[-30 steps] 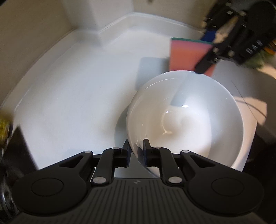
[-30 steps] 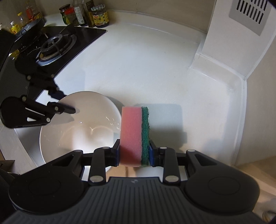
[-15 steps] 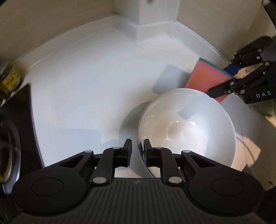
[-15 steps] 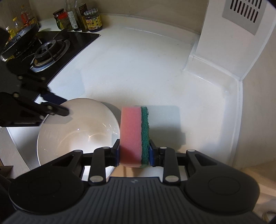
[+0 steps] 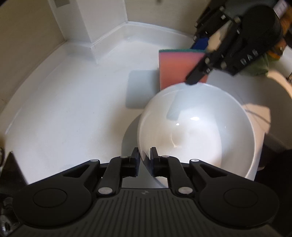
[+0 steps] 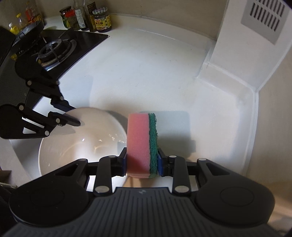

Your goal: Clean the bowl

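Observation:
A white bowl (image 5: 197, 142) (image 6: 76, 145) rests on the white counter. My left gripper (image 5: 145, 160) (image 6: 73, 116) straddles its near rim, one finger inside and one outside. Its jaws are closing, and the pads look to be against the rim wall. My right gripper (image 6: 142, 162) (image 5: 197, 62) is shut on a pink sponge with a green scouring side (image 6: 140, 142) (image 5: 177, 67). It holds the sponge upright just beyond the bowl's far rim, above the counter. The inside of the bowl looks glossy, with only highlights in it.
A black gas stove (image 6: 54, 49) lies left of the bowl, with jars and bottles (image 6: 87, 16) behind it. A boxed wall column with a vent (image 6: 237, 45) stands at the back right corner. White counter (image 6: 146, 73) stretches behind the bowl.
The left jaws have narrowed on the bowl's rim. The left view swung aside and came back. The right gripper and sponge have barely moved.

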